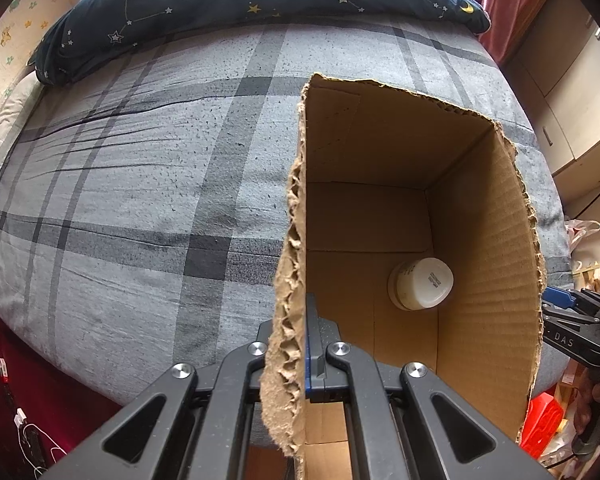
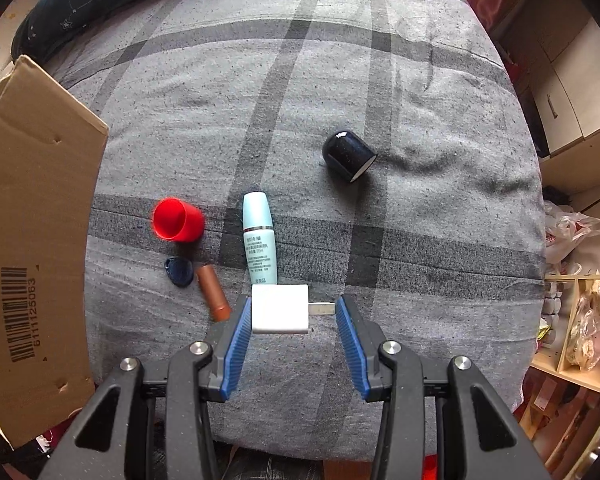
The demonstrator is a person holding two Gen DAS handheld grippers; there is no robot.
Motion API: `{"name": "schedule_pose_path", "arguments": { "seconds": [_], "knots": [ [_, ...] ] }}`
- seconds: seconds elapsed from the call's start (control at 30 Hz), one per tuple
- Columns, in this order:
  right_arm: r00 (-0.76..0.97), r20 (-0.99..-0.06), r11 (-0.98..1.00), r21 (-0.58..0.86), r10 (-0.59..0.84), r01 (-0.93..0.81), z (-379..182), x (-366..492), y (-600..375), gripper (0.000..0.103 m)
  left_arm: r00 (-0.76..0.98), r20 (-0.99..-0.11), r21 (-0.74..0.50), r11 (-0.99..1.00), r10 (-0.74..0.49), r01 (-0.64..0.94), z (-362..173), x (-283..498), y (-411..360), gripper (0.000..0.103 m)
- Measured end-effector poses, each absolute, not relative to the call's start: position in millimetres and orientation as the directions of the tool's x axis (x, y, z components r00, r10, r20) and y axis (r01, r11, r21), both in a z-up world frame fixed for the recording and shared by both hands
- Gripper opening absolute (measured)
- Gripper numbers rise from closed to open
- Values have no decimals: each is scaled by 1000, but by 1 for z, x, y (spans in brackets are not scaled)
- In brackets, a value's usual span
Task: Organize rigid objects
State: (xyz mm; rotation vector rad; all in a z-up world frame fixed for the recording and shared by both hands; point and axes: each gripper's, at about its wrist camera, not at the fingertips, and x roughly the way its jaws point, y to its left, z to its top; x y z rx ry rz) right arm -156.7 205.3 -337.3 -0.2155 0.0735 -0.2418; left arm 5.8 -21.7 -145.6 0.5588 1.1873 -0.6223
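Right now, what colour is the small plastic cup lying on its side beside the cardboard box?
Bright red, clearest in the right wrist view.

- Your left gripper (image 1: 306, 344) hides its fingertips behind the box (image 1: 488, 248) wall.
- The jar (image 1: 422, 283) label is too small to read.
- The frame's left edge cuts the box.
- The cup (image 2: 177, 220) rim blurs.
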Motion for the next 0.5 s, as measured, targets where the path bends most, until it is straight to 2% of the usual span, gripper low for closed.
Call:
{"name": "schedule_pose_path", "arguments": {
  "seconds": [0.5],
  "knots": [
    [970,179,861,-453,-164,229,-329,-181,224,46,257,-957,78,736,-134,672,-143,6,-25,2]
  ]
}}
